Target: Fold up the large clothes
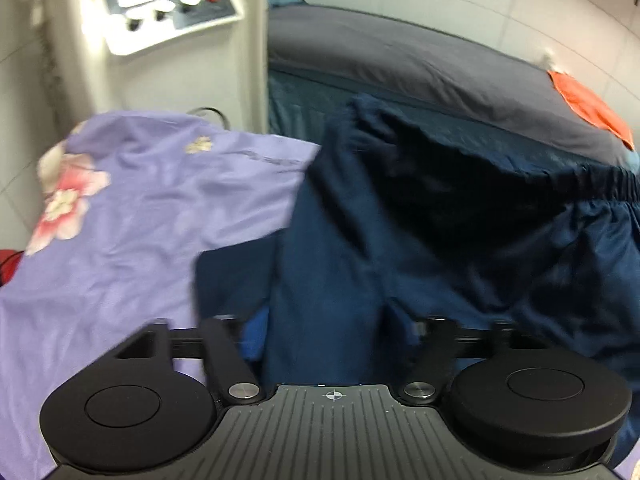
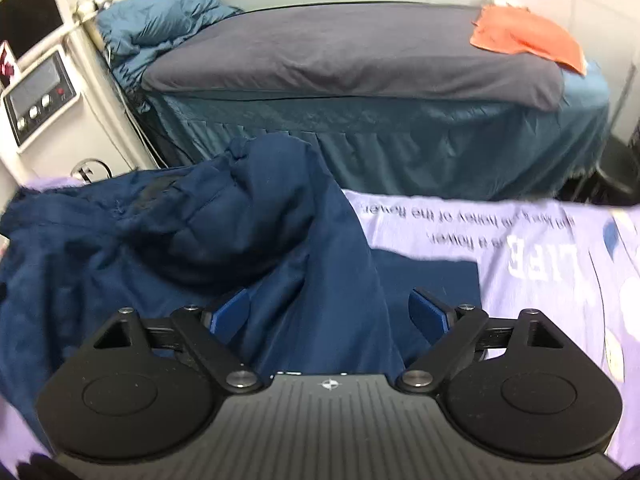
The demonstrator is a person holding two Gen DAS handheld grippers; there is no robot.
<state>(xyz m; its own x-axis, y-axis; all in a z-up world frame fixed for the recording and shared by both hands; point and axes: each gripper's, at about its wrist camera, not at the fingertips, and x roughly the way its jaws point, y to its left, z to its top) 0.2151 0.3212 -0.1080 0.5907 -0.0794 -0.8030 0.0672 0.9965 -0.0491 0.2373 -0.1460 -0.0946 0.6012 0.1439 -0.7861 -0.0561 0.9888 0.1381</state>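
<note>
A dark navy garment (image 1: 440,220) with a gathered elastic band lies rumpled on a lilac flowered sheet (image 1: 160,200). My left gripper (image 1: 328,328) is low over it and open, with a long fold of the navy cloth running between its fingers. In the right wrist view the same navy garment (image 2: 160,240) fills the left and middle, and the lilac sheet (image 2: 540,280) with printed words lies to the right. My right gripper (image 2: 330,312) also stands open and straddles a navy fold. Its right blue pad (image 2: 430,312) is clear of that fold.
A white machine with a control panel (image 1: 168,4) (image 2: 36,100) stands at the left. Behind the sheet is a bed with a grey cover (image 1: 400,64) (image 2: 340,52), an orange cloth (image 1: 588,104) (image 2: 528,36) on its far right, and a bunched blue quilt (image 2: 160,24).
</note>
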